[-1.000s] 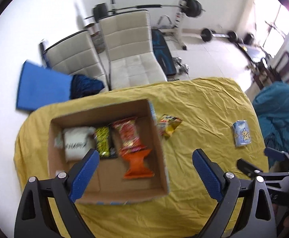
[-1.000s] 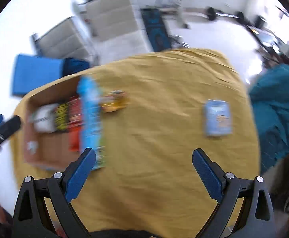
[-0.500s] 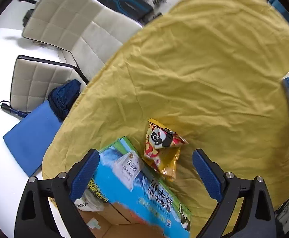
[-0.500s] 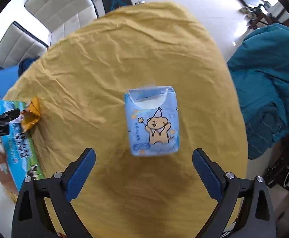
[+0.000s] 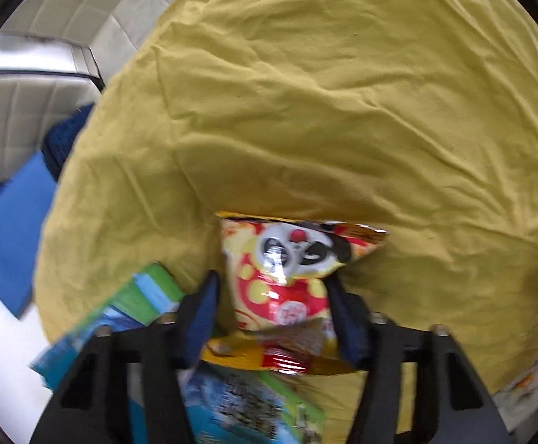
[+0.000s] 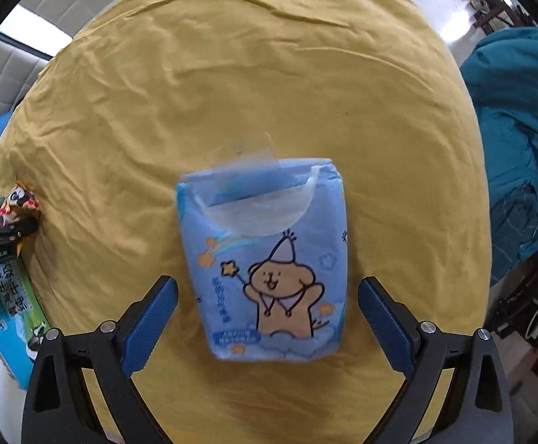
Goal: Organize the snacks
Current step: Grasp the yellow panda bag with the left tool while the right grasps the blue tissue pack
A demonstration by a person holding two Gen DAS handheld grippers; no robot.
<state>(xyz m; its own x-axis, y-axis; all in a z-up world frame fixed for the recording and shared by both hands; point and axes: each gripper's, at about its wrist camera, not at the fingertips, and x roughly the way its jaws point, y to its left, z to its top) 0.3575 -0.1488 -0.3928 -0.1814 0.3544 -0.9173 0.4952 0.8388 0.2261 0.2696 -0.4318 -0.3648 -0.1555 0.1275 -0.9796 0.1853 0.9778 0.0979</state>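
1. The red-and-yellow crinkly foil snack bag with a panda face (image 5: pixel 287 277) lies on the yellow-clothed worktop (image 5: pixel 342 111), just beside the blue-and-green printed cardboard box (image 5: pixel 146 296).
2. The left gripper (image 5: pixel 272 307) has its blue fingers narrowed on the bag's sides; contents of the box are hidden.
3. Well right of the box, the soft pale-blue tissue pack with a cartoon bear (image 6: pixel 265 259) lies between the spread right gripper (image 6: pixel 267 318) fingers, untouched.

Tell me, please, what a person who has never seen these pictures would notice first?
First, the blue packet with a cartoon animal, lying on the yellow cloth between the open right gripper's fingers. Next, the red and yellow panda snack bag, pinched by the left gripper beside the blue and green box.
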